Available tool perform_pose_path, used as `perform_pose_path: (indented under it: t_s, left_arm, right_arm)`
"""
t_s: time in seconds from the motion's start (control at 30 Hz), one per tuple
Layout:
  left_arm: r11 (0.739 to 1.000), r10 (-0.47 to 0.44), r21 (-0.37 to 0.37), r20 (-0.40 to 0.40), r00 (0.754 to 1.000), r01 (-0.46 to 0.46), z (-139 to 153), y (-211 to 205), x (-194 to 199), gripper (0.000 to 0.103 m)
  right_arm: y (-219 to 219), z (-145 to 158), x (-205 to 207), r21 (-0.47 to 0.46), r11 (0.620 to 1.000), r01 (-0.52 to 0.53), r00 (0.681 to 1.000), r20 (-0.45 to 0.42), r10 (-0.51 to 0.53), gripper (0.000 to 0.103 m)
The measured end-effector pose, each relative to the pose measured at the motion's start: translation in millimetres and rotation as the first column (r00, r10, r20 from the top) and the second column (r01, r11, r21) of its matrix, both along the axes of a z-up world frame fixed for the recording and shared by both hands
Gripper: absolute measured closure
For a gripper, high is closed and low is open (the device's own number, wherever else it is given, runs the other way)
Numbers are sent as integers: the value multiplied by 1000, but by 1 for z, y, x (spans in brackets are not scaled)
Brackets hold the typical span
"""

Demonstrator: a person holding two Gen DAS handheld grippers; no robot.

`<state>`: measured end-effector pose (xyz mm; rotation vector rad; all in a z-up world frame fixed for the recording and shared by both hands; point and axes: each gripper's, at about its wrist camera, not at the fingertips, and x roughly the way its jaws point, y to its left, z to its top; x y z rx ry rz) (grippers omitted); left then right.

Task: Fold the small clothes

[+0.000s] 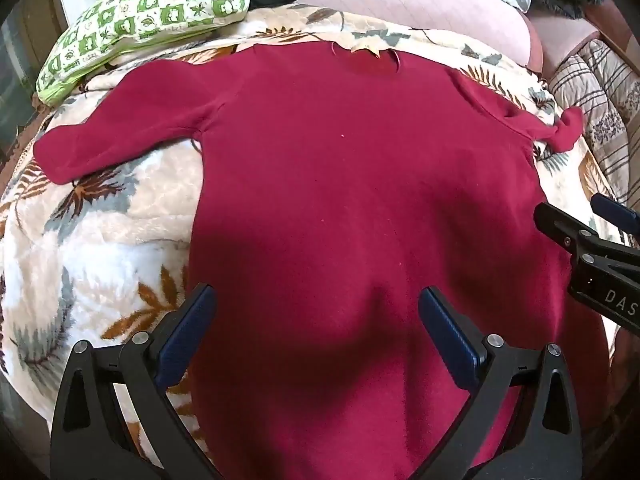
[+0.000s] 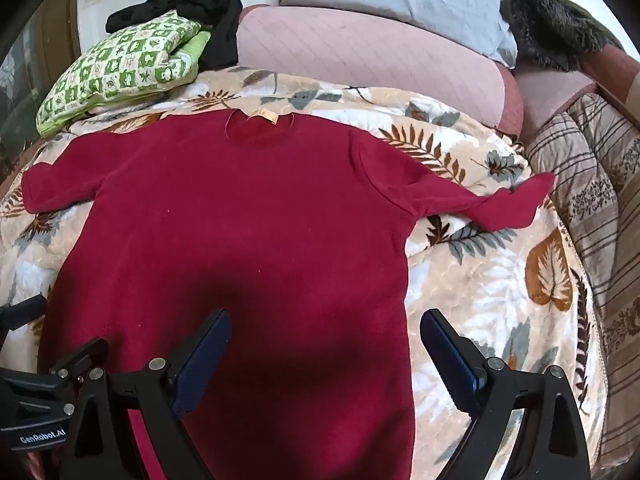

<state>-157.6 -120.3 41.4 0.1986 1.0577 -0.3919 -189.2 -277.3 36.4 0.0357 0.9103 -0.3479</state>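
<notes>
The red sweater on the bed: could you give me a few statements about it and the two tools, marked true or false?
1. The red sweater lies spread flat on the leaf-print blanket. True.
2. The left tool is shut on the fabric. False: its jaws are open, holding nothing.
3. The right tool is open. True.
4. Both sleeves are folded across the chest. False: both stretch outward.
5. A green checked pillow lies beyond the sweater's collar. True.
</notes>
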Motion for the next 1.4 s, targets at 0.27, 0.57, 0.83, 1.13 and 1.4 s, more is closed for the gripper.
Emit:
perform_pose_path:
  t_s: [0.27, 0.57, 0.83, 1.13, 1.4]
  left_arm:
    - [1000, -3, 9, -22, 1000, 3, -2, -6, -5, 1]
    - [1000, -11, 23, -45, 999, 12, -9, -11, -14, 1]
    - [999, -27, 34, -44, 999, 29, -11, -15, -19, 1]
    - [999, -24, 39, -43, 999, 25, -12, -16, -17, 1]
    - [999, -13, 49, -36, 999, 14, -13, -14, -9, 1]
  right_arm:
    - [-3, -3, 1, -16, 1000, 13, 1000, 9, -13, 9]
    - [-4, -6, 3, -1, 1000, 9, 1000, -5, -9, 9]
    - [-4, -8, 5, -12, 1000, 9, 1000, -5, -9, 9]
    - [-4, -10, 7, 5, 1000, 5, 1000, -6, -5, 9]
    - [-3, -11, 13, 27, 1000, 0, 1000, -6, 0, 9]
